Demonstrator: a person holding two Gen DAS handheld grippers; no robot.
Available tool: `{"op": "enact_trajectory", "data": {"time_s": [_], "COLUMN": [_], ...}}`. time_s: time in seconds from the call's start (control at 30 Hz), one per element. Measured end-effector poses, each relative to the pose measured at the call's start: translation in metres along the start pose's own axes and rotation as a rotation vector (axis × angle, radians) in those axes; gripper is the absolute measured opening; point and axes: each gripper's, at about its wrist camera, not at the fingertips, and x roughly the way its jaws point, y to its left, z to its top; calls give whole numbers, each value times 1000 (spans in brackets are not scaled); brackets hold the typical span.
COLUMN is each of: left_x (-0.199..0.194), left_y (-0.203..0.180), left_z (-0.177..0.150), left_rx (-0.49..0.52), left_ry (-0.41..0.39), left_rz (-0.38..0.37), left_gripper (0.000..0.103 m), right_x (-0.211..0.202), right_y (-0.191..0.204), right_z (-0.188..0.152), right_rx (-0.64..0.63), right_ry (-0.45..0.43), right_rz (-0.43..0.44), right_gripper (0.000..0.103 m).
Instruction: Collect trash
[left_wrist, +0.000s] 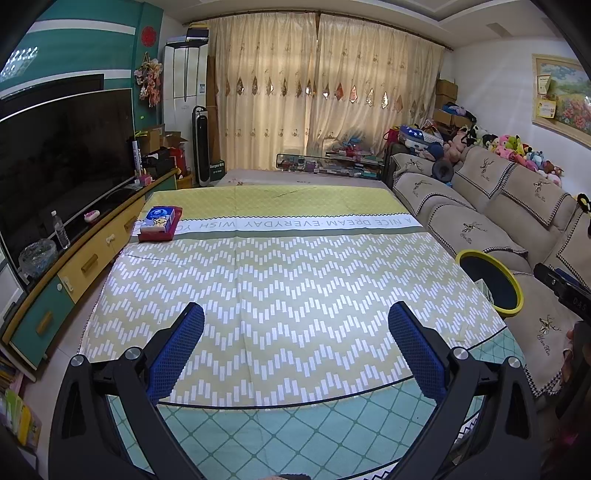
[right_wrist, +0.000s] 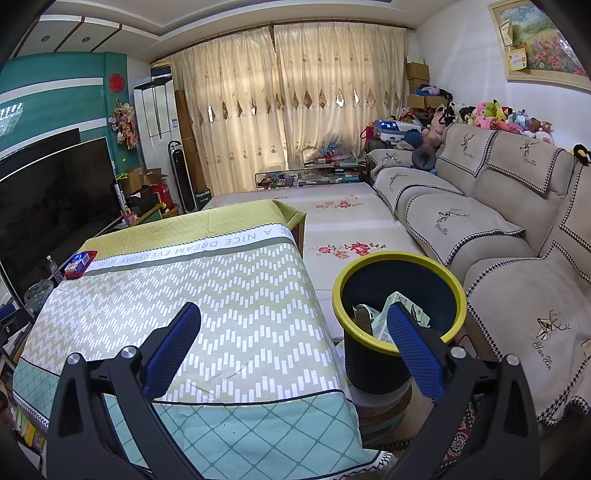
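Note:
A dark blue trash bin with a yellow rim (right_wrist: 400, 266) stands on a round stool right of the table; it also shows in the left wrist view (left_wrist: 491, 280). Inside lie a white-green carton (right_wrist: 397, 308) and other scraps. My right gripper (right_wrist: 295, 325) is open and empty, its right finger in front of the bin's near rim. My left gripper (left_wrist: 295, 328) is open and empty above the patterned tablecloth (left_wrist: 288, 280). The right gripper's body (left_wrist: 561, 291) shows at the right edge of the left wrist view.
A red tissue box with a blue pack (left_wrist: 161, 222) sits at the table's far left. A TV (left_wrist: 62, 155) on a long cabinet with a water bottle (left_wrist: 61, 229) stands left. A beige sofa (right_wrist: 509, 229) runs along the right, plush toys behind. A flowered bed cover (right_wrist: 343, 221) lies beyond the table.

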Motion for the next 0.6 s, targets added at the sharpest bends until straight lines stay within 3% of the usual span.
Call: {"op": "enact_trajectory", "data": {"time_s": [0.6], "left_x": [5], "left_y": [4], "left_z": [-3], "left_rx": [-15], "left_ry": [9], "left_rz": [-7], "left_gripper": [98], "right_x": [6], "right_y": [2], "right_z": [-5], "right_rx": [3], "right_ry": [14], "right_rz": [2], "right_gripper": [96]}}
